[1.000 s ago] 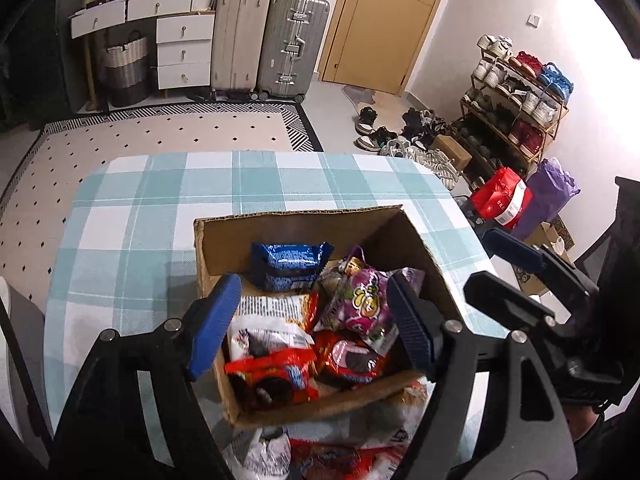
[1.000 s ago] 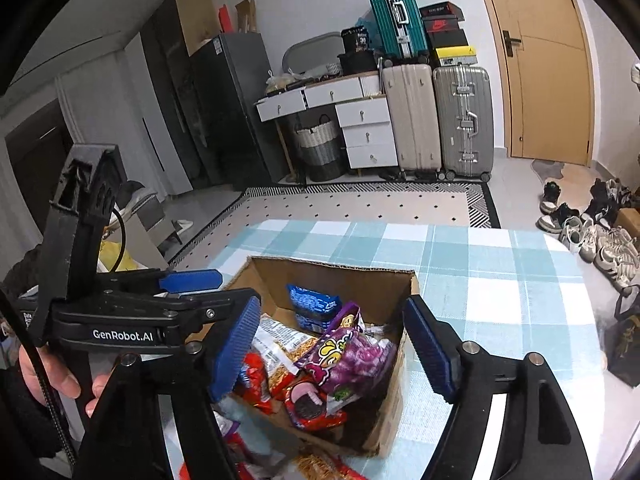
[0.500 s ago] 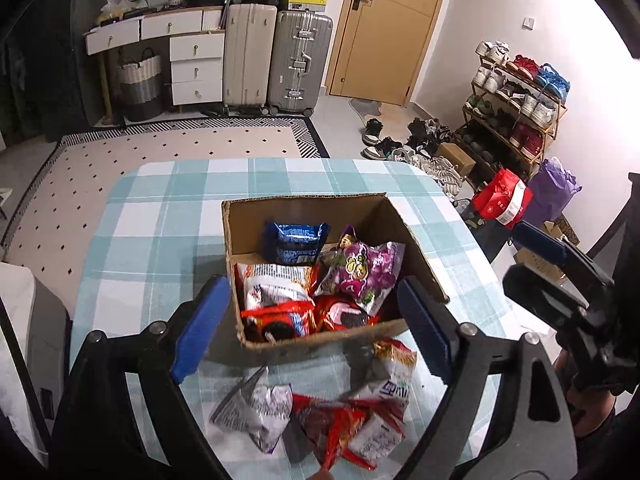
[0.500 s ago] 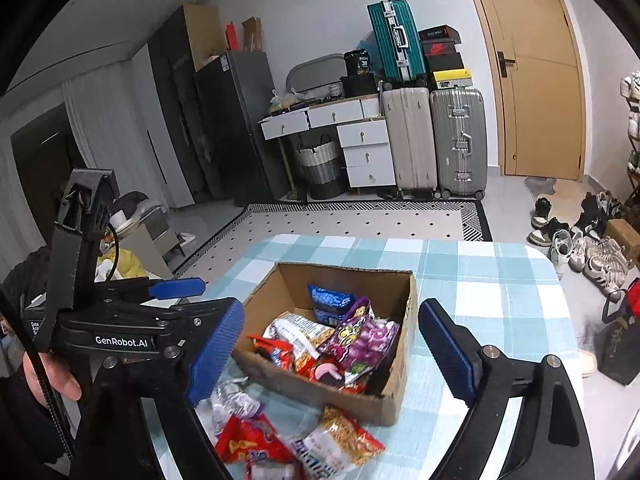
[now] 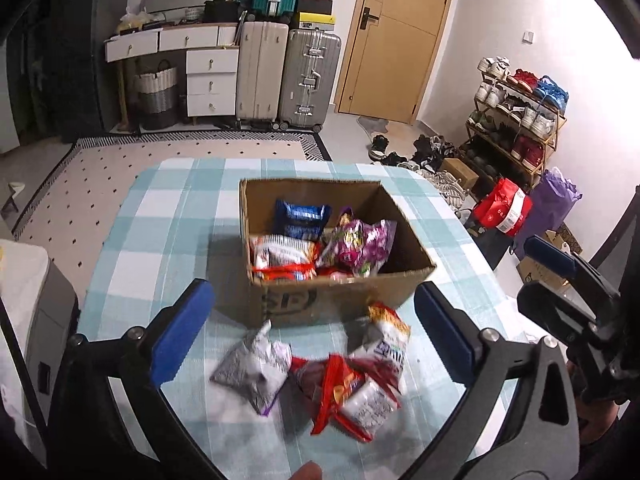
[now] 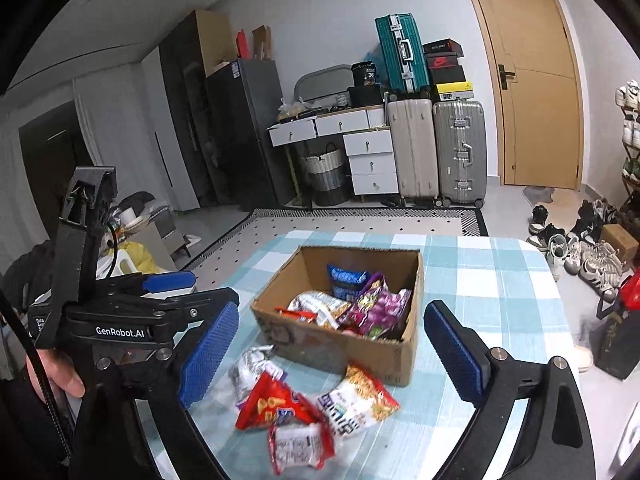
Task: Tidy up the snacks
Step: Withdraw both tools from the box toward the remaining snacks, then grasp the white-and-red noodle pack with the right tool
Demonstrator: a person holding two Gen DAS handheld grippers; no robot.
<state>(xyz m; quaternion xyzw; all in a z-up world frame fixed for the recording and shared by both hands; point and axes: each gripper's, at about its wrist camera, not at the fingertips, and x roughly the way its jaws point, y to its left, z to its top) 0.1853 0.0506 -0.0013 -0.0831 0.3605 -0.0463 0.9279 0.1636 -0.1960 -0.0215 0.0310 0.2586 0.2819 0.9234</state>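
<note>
An open cardboard box (image 5: 332, 308) stands on the table and holds a blue pack (image 5: 300, 216), a purple pack (image 5: 360, 246) and a white-and-red pack (image 5: 280, 254). In front of the box lie loose snacks: a silver pack (image 5: 256, 368), red packs (image 5: 340, 388) and an orange-white pack (image 5: 390, 328). My left gripper (image 5: 312, 290) hovers back from the box above these packs, its jaws opening with nothing between the pads. My right gripper (image 6: 331, 308) is beside it, jaws also opening and empty, over the red pack (image 6: 272, 404) and the box (image 6: 340, 354).
The table (image 5: 168, 232) has a teal checked cloth. Suitcases (image 5: 308, 76), white drawers (image 5: 210, 80) and a door (image 5: 392, 36) stand at the back. A shoe rack (image 5: 516, 120) and bags (image 5: 504, 210) stand right of the table. A hand (image 6: 56, 376) holds the left gripper.
Both grippers have drawn back and up from inside the box and their jaws have spread wider. The loose packs in front of the box have come into view.
</note>
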